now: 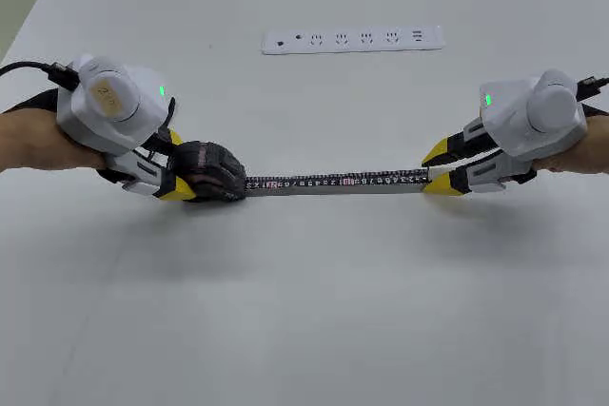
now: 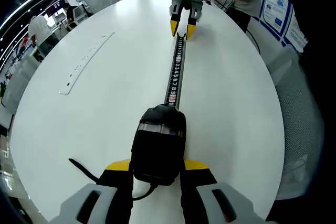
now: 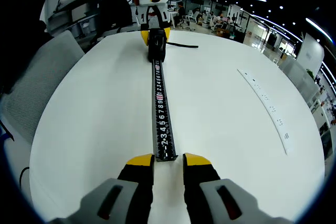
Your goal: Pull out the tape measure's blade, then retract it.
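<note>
**White table up front, tape stretched out across the middle**

White table (image 1: 304, 330) took up the near part of the head view. Going back from there, the tape measure (image 1: 209, 170) sat at about 9 o'clock from the middle of the frame. Its black case was clenched between the yellow tips of the left gripper (image 1: 178, 164), one tip on each side. The blade (image 1: 333, 181) was out and ran dead straight from the case toward 3 o'clock, numbers facing up, low over the table. Couldn't tell if it touched the surface.

At 3 o'clock the right gripper (image 1: 438, 170) had its tips on either side of the blade's end. In the right gripper view one tip looked to be against the blade's edge, while the other had a sliver of table showing beside it. So honestly I couldn't tell whether it was pinching the end or just straddling it. The left hand (image 1: 33, 140) and right hand (image 1: 585, 154) came in from the outer edges of the frame.

The left gripper view had the same thing lengthwise: case in the jaws at 6 o'clock, blade running off to 12 o'clock, other gripper at the far end. A thin black strap (image 2: 79, 166) trailed off near the case at 8 o'clock.

Furthest back, at 12 o'clock in the head view, a white power strip (image 1: 352, 40) lay flat on the table. It was well apart from the tape and roughly parallel with the blade.
</note>
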{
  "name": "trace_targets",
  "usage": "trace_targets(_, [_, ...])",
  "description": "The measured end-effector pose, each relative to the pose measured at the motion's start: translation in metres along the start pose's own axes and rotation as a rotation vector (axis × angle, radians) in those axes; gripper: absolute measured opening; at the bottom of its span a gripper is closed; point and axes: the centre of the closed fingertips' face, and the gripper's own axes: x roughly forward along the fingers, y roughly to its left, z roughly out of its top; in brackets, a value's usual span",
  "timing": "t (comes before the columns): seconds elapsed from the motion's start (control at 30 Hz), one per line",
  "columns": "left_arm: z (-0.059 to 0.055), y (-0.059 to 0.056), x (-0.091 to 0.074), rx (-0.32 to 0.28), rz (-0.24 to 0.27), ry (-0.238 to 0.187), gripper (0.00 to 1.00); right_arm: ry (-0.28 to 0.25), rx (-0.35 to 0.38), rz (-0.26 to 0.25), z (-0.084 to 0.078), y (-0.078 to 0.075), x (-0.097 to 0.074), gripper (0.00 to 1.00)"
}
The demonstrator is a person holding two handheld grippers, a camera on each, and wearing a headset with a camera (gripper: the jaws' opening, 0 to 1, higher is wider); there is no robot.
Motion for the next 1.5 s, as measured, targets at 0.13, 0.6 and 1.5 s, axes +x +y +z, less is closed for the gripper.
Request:
trace_targets(0.13, [0.0, 0.0, 0.0, 0.0, 0.0, 0.0, 0.34, 0.001, 0.0, -0.001, 0.0, 0.0, 0.0, 0.25])
trace_targets(0.6, [-0.003, -0.002, -0.019, -0.045, 0.053, -0.049, 0.56, -0.005, 0.063, -0.074, -0.003, 0.007, -0.019, 0.49])
trace_targets(1.5, [0.002, -0.033, -0.038, -0.331, 0.234, -0.314, 0.77, -0.123, 0.285, -0.255, 0.003, 0.04, -0.037, 0.78])
